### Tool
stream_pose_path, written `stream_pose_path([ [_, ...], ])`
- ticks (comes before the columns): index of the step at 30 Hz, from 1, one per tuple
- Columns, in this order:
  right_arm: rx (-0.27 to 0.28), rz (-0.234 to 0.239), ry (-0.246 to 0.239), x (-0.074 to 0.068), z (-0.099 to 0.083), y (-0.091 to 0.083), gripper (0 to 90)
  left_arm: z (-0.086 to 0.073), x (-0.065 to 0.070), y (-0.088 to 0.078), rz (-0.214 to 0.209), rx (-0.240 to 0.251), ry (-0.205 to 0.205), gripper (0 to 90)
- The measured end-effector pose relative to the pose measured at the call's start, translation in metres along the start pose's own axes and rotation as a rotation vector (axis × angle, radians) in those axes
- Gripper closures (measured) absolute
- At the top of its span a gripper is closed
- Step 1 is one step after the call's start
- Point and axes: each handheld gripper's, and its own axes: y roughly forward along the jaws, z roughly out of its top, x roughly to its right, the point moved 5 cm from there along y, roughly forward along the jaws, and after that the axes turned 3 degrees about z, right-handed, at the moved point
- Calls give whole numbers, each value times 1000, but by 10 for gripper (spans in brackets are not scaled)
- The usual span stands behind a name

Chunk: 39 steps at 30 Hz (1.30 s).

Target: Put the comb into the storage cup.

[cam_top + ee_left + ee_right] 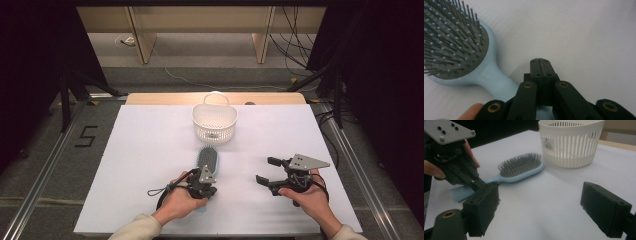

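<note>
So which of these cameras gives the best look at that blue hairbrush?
The right gripper view: the hairbrush lies there nearly whole, bristles up, its handle running toward the left gripper. The left gripper view has a close-up of part of the head and neck. The high view has it small, its handle hidden beneath the hand.

A black number 5 [86, 136] is marked on the grey floor left of the table; the white basket [571, 143] carries a label [547, 144] too small to read.
</note>
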Motion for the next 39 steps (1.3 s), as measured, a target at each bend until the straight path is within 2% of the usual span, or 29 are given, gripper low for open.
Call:
stream_pose_path([
  [8,-1,0,-2,0,0,0,163,-3,-5,-4,3,-39,-5,898],
  [20,7,-5,-1,0,1,-2,163,-12,-19,-15,6,-108,-50,898],
  [30,10,-7,-4,1,1,-3,163,-17,-29,-20,18,-134,-61,899],
  [35,10,-8,-2,1,1,-3,163,-20,-33,-23,43,-149,-51,899],
  [39,10,-7,-4,1,1,-3,163,-24,-40,-26,84,-161,-41,898],
])
